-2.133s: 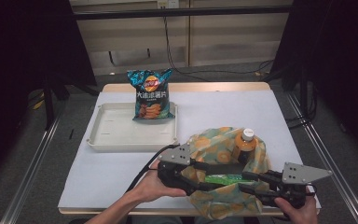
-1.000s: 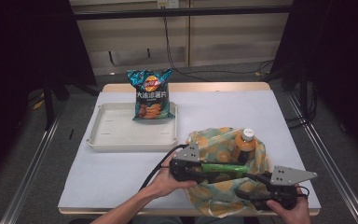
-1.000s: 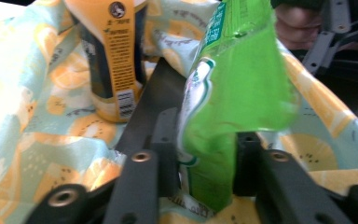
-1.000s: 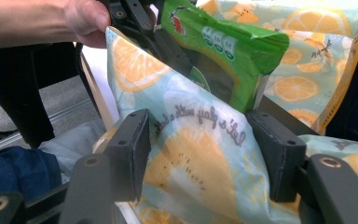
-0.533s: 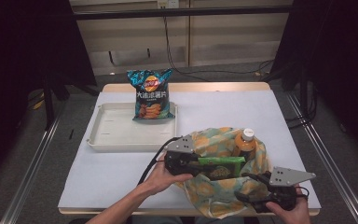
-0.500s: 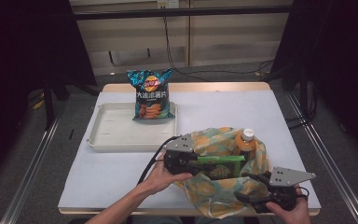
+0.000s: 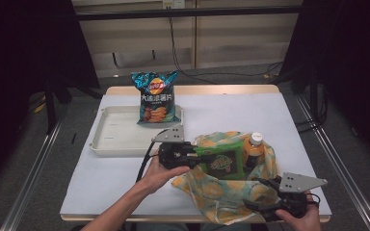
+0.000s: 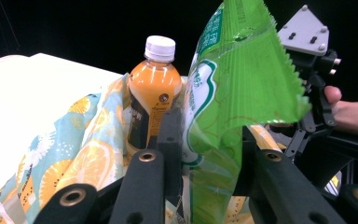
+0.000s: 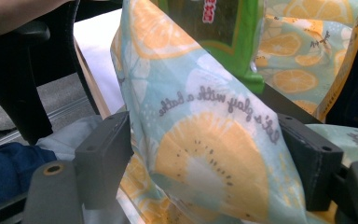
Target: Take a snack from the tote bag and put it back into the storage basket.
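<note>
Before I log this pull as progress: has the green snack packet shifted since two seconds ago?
Yes. Held by the left gripper, the green snack packet has come up out of the cloth bag and moved left, toward the white tray.

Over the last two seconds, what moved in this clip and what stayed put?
The left hand-held gripper, shut on the green snack bag, has drawn it up out of the fruit-print cloth bag, tipping it face-up. The right hand-held gripper dropped toward the near edge, still pinching the cloth. The orange bottle, tray and blue chip bag stayed.
</note>
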{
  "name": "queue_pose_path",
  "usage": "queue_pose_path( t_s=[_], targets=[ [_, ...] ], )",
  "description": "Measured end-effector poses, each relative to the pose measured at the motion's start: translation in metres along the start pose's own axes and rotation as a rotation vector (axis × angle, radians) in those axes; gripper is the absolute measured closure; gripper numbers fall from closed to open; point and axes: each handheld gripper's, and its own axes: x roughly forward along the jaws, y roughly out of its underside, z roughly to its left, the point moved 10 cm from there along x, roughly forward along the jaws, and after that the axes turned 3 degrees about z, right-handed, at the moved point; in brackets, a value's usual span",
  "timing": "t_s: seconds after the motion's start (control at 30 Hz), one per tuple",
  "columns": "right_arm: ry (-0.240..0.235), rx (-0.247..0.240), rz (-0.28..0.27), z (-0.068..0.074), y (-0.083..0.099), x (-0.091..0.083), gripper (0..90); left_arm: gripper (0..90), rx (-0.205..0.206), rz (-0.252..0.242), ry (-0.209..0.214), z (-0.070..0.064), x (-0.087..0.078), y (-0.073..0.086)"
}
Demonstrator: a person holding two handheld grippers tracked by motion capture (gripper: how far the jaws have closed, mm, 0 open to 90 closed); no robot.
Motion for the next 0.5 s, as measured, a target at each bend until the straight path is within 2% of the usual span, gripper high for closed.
queue_pose_path(
  t_s=[0.13,0.2,0.27,0.3,0.4,0.5],
  targets=[
    [-0.002,-0.005,0.002,0.0,0.001,0.0,22.8,72.7,0.0,0.023,-0.005,-0.002,-0.001,-0.001],
    [-0.001,-0.004,-0.003,0.0,-0.001,0.0,20.9,72.7,0.006,0.018,-0.003,-0.003,-0.001,-0.003],
    [0.001,-0.008,-0.015,0.0,-0.003,-0.001,20.7,72.7,0.011,0.001,0.001,-0.005,-0.003,-0.006],
    [0.011,-0.018,-0.032,0.0,-0.006,-0.002,20.9,72.7,0.013,-0.001,0.011,-0.006,-0.003,-0.006],
    [0.018,-0.029,-0.053,0.003,-0.012,-0.007,21.3,72.7,0.013,0.004,0.007,-0.007,-0.006,-0.009],
    [0.033,-0.025,-0.087,0.002,-0.017,-0.015,21.4,72.7,0.019,-0.003,0.011,-0.009,-0.007,-0.013]
  ],
)
